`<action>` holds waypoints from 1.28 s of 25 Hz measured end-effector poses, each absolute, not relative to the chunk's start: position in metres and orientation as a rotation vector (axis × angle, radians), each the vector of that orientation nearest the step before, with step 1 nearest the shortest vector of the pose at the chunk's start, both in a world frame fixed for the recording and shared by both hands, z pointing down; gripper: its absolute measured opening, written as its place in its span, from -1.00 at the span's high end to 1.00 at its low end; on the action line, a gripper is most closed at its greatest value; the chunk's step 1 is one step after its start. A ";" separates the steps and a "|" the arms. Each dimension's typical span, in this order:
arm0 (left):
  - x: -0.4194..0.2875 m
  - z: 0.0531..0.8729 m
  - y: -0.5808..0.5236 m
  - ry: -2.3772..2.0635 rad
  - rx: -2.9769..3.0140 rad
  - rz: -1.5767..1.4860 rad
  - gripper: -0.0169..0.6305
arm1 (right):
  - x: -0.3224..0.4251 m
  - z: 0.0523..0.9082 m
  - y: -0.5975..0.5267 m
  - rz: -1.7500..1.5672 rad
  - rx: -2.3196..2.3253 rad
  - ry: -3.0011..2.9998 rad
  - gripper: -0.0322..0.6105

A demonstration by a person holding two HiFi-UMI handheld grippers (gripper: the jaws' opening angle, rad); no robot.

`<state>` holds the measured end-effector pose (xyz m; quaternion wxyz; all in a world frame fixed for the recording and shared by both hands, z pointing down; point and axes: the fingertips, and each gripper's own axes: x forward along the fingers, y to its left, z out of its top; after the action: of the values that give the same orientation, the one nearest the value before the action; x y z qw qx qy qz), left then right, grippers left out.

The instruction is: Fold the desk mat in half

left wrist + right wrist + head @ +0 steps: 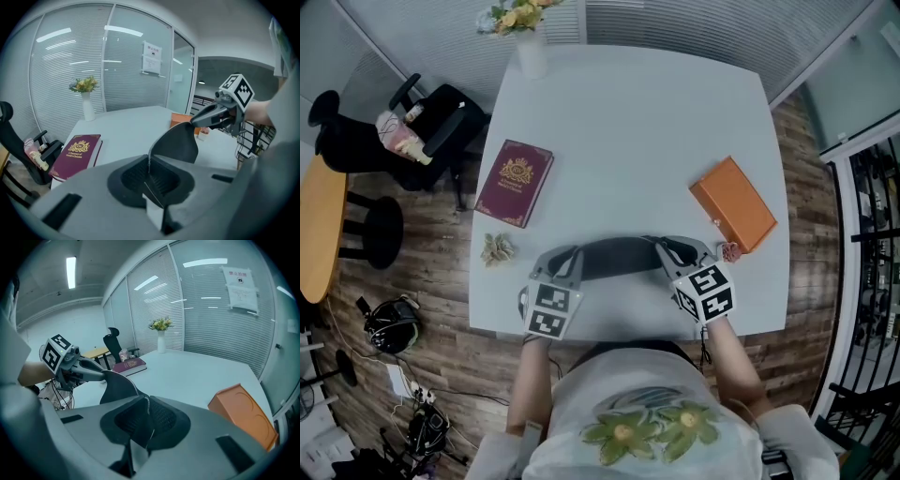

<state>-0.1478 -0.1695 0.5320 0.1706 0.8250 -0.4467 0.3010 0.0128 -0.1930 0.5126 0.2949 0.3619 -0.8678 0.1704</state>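
Observation:
The desk mat, pale on top and dark underneath, lies on the white table. Its near edge is lifted, so the dark underside shows as a band between both grippers. My left gripper is shut on the mat's near left edge. In the left gripper view the thin edge runs between its pads, and the dark flap stretches to the right gripper. My right gripper is shut on the near right edge. In the right gripper view the flap reaches across to the left gripper.
A burgundy book lies at the table's left, with a small paper flower near it. An orange box and a small pink object sit at the right. A vase of flowers stands at the far edge. A black office chair stands left of the table.

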 end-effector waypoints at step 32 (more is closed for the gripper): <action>-0.146 0.643 -0.183 -1.103 2.094 0.995 0.90 | 0.011 0.623 -0.223 0.615 0.882 -2.116 0.76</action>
<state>-0.1461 -0.1829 0.6425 0.2831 0.7823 -0.4121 0.3716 0.0111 -0.2232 0.6233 0.3747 0.3447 -0.8265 0.2402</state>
